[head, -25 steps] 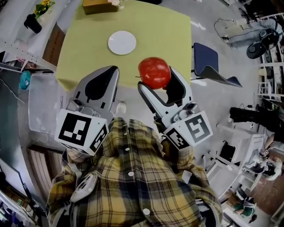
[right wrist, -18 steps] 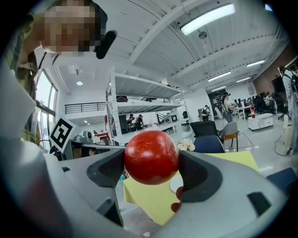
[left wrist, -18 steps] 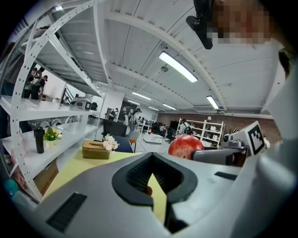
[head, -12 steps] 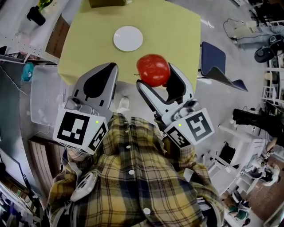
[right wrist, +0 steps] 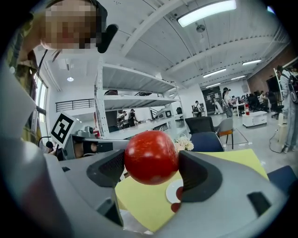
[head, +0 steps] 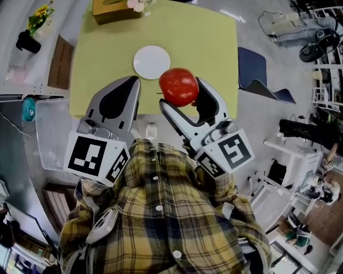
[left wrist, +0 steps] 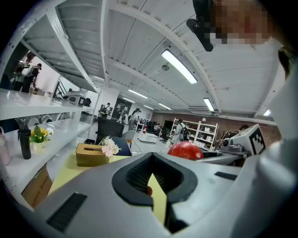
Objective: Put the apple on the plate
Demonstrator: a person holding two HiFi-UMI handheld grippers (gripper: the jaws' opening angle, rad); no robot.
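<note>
A red apple (head: 178, 86) is clamped between the two fingers of my right gripper (head: 182, 92), held in the air in front of the person's chest. In the head view it overlaps the near edge of the yellow table (head: 203, 37). A small white plate (head: 151, 61) lies bare on that table, just up and left of the apple. In the right gripper view the apple (right wrist: 151, 157) fills the jaws, with the plate (right wrist: 173, 190) low behind it. My left gripper (head: 133, 84) is shut with nothing in it, left of the apple (left wrist: 185, 150).
A tan tissue box with flowers (head: 112, 8) stands at the table's far edge. A blue chair (head: 254, 72) sits to the right of the table, and a clear plastic bin (head: 51, 128) to its left. A black vase with yellow flowers (head: 29, 32) is on a side shelf.
The table and plate have drawn closer in the head view; the held apple now sits right beside the plate's near edge. Both grippers keep their states.
</note>
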